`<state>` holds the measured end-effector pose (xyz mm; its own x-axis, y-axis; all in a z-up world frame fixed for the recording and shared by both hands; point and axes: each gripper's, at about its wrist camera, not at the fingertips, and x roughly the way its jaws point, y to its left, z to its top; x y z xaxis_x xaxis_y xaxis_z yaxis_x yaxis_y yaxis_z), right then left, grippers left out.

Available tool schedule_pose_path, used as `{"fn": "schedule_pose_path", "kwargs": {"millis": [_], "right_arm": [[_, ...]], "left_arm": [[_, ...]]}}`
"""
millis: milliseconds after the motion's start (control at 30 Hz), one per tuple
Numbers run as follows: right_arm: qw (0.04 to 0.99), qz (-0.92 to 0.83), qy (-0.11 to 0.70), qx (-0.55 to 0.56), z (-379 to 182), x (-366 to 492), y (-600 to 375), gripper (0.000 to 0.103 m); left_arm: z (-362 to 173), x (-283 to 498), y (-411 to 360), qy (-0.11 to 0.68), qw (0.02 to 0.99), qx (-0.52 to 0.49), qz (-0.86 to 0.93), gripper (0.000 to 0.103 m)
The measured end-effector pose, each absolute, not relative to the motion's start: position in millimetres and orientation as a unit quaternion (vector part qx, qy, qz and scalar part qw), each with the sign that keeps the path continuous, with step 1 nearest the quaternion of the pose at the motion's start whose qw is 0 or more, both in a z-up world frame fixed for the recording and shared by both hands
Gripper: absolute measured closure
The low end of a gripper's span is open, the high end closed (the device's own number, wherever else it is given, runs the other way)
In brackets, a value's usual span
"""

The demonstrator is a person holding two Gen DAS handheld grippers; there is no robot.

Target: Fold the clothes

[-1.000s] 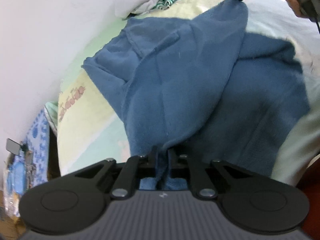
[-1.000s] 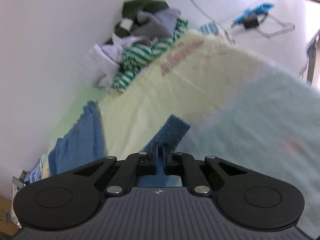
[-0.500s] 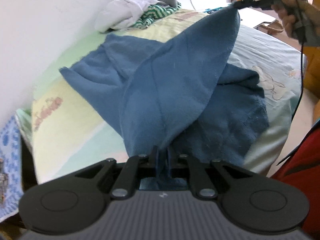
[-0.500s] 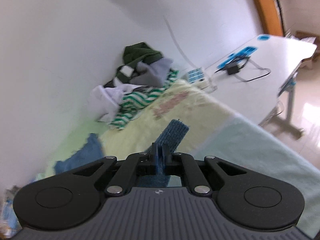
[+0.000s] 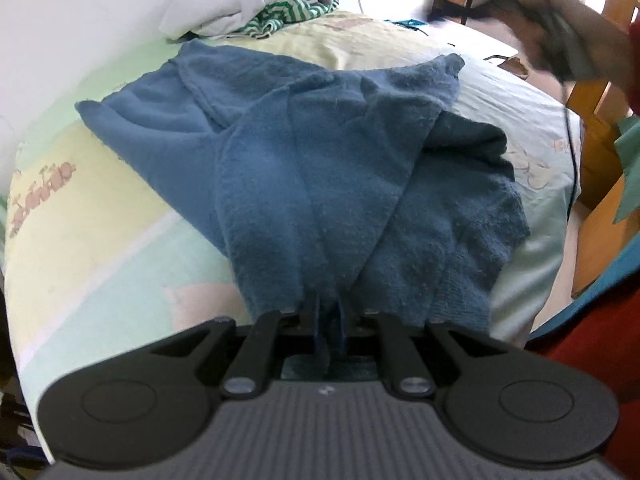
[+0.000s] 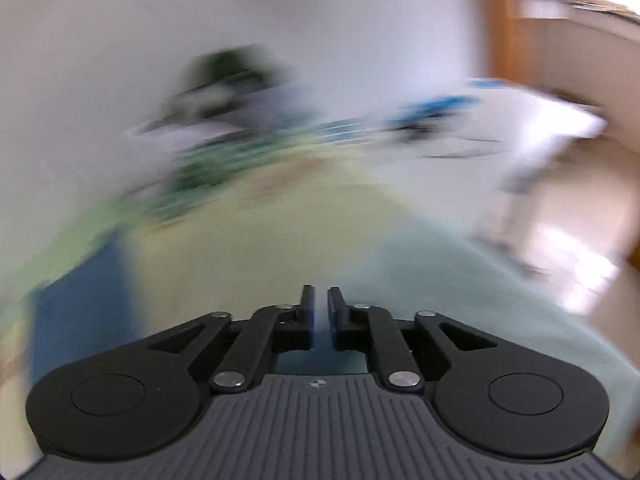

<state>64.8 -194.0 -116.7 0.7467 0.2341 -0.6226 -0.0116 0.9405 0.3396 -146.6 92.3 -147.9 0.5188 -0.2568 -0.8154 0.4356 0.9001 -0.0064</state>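
At the far left of my left-wrist view, the pile of unfolded clothes (image 5: 256, 8) sits against the wall at the far end of the bed (image 5: 92, 216), out of the way so the near part of the bed is free for folding. The blue fleece garment (image 5: 320, 152) lies spread across that middle stretch, one flap doubled over itself toward the far right corner.

My left tool (image 5: 327, 316) is closed to a thin slit on the garment's near edge; I judge I hold it there to keep that end pinned while the fold settles. What kind of garment it is I cannot tell, since its near hem disappears behind the tool body.

Further right, my right hand (image 5: 560, 32) shows only as a dark smear above the far right corner of the bed. In its own view my right tool (image 6: 321, 300) has its jaws parted by a narrow gap with nothing between them. That whole view is streaked with motion blur; the white desk (image 6: 540, 120) to the right is barely readable.
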Motion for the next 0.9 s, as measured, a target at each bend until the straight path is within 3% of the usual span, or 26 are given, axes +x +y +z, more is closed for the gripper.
{"fn": "schedule_pose_path", "kwargs": {"millis": [67, 233, 333, 600, 667, 700, 733, 900], "right_arm": [[0.902, 0.182, 0.363, 0.145, -110.1, 89.2, -138.4, 0.085], [0.849, 0.372, 0.372, 0.046, -120.2, 155.2, 17.6, 0.071], [0.834, 0.409, 0.370, 0.000, -134.4, 185.0, 91.7, 0.069], [0.822, 0.431, 0.372, -0.026, -159.0, 237.5, 169.8, 0.065], [0.817, 0.430, 0.380, -0.052, -163.8, 242.0, 178.0, 0.072], [0.814, 0.427, 0.389, -0.063, -167.1, 243.6, 184.0, 0.093], [0.816, 0.424, 0.388, -0.061, -166.9, 243.9, 183.9, 0.097], [0.827, 0.423, 0.371, -0.004, -151.0, 249.3, 161.8, 0.097]], "left_arm": [[-147.7, -145.7, 92.1, 0.447, 0.866, 0.100, -0.200, 0.091], [-148.0, -143.4, 91.1, 0.455, 0.866, 0.090, -0.184, 0.091], [-147.1, -141.8, 87.4, 0.465, 0.867, 0.081, -0.161, 0.091], [-145.7, -137.0, 83.9, 0.484, 0.867, 0.044, -0.108, 0.092], [-144.6, -136.2, 81.4, 0.488, 0.866, 0.039, -0.099, 0.094], [-144.0, -135.7, 79.7, 0.489, 0.866, 0.039, -0.096, 0.095], [-143.5, -135.3, 78.9, 0.490, 0.866, 0.038, -0.093, 0.096], [-136.5, -134.1, 80.4, 0.491, 0.865, 0.018, -0.100, 0.102]]}}
